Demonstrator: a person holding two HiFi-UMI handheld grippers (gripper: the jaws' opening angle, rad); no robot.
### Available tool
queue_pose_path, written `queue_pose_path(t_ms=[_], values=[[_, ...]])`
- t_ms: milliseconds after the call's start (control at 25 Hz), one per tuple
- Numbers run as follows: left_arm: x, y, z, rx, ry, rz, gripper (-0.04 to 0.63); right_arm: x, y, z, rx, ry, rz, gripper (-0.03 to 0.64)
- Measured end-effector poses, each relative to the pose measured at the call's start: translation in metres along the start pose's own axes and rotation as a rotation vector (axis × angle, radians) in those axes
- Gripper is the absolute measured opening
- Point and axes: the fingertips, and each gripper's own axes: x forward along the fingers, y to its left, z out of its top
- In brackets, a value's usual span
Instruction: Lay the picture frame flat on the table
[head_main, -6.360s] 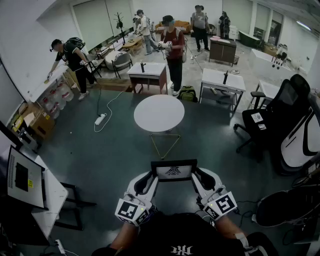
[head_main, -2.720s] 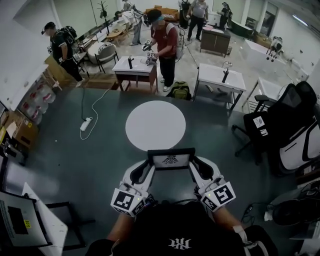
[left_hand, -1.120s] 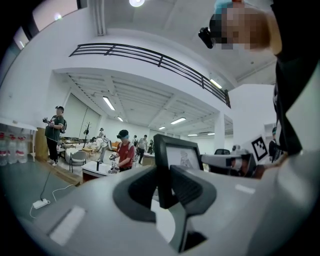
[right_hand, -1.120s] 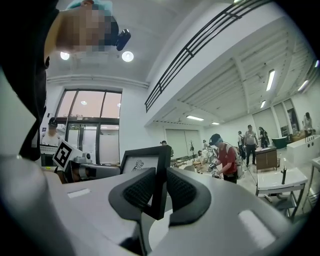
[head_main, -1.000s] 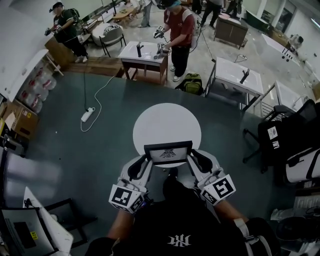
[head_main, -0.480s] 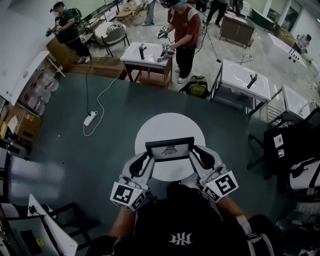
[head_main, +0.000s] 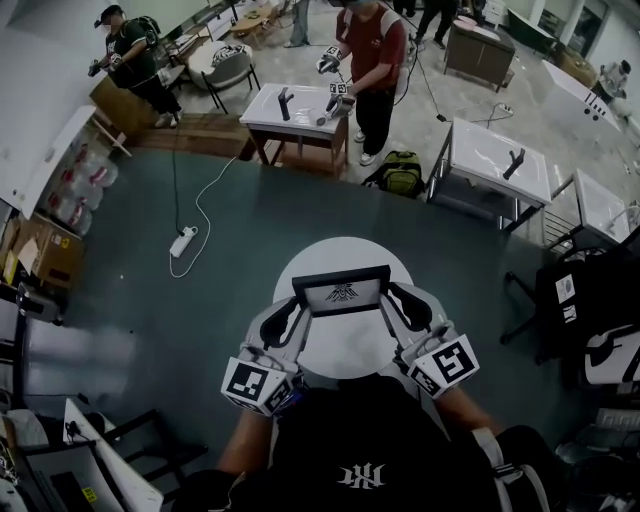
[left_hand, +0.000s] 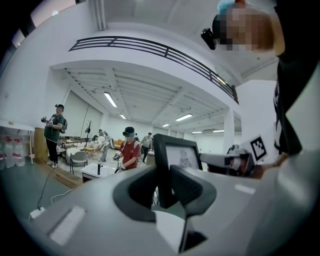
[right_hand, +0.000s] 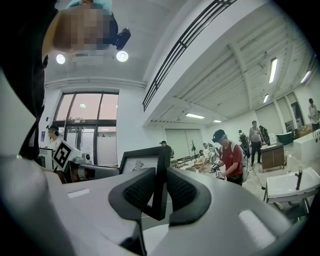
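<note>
A black picture frame (head_main: 341, 291) with a white print is held upright in the air over the round white table (head_main: 343, 335). My left gripper (head_main: 297, 315) is shut on the frame's left edge; my right gripper (head_main: 395, 307) is shut on its right edge. In the left gripper view the frame (left_hand: 172, 160) stands between the dark pads (left_hand: 192, 187), and the right gripper shows beyond it. In the right gripper view the frame's edge (right_hand: 161, 177) is pinched between both pads (right_hand: 180, 192). Whether the frame's bottom touches the table is hidden.
A person in red (head_main: 375, 50) works at a white desk (head_main: 290, 108) ahead. Another white desk (head_main: 495, 160) stands to the right, black office chairs (head_main: 580, 300) at far right. A power strip with cord (head_main: 181, 241) lies on the green floor at left.
I have walked forward with the frame: the round table has slid from ahead of the frame to under it and my grippers. Both grips are unchanged.
</note>
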Motion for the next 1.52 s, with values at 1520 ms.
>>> queue_pose_path(t_ms=[1520], values=[[0.173, 0.164, -0.178, -0.105, 0.345, -0.240, 0.081, 0.152, -0.116, -0.216, 0.284, 0.252, -0.305, 0.057]])
